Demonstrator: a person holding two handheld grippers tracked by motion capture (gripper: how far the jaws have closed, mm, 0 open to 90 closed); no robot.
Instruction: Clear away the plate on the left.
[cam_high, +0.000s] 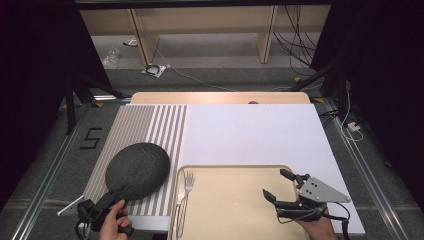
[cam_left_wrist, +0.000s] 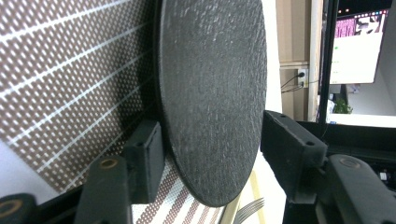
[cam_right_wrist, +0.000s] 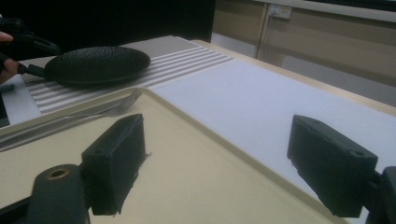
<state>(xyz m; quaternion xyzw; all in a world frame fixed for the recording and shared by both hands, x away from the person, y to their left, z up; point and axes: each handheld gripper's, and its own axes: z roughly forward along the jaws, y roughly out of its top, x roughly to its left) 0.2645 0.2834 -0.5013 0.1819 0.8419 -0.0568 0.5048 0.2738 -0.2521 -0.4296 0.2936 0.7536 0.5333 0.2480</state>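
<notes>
A dark, rough-textured round plate (cam_high: 137, 170) lies on the striped placemat (cam_high: 150, 125) at the front left. My left gripper (cam_high: 121, 191) is at the plate's near rim. In the left gripper view the plate (cam_left_wrist: 210, 93) runs between the two pads (cam_left_wrist: 147, 158), which stand on either side of the rim without clearly pressing on it. My right gripper (cam_high: 275, 183) hovers open over the right part of a beige tray (cam_high: 230, 168), nothing between its jaws (cam_right_wrist: 219, 158). From the right gripper view the plate (cam_right_wrist: 95, 63) sits far left, with the other hand at its edge.
A fork (cam_high: 187, 185) lies along the tray's left side, beside the plate. A white mat (cam_high: 250, 135) covers the table's middle and right. The floor behind holds cables and shelf legs.
</notes>
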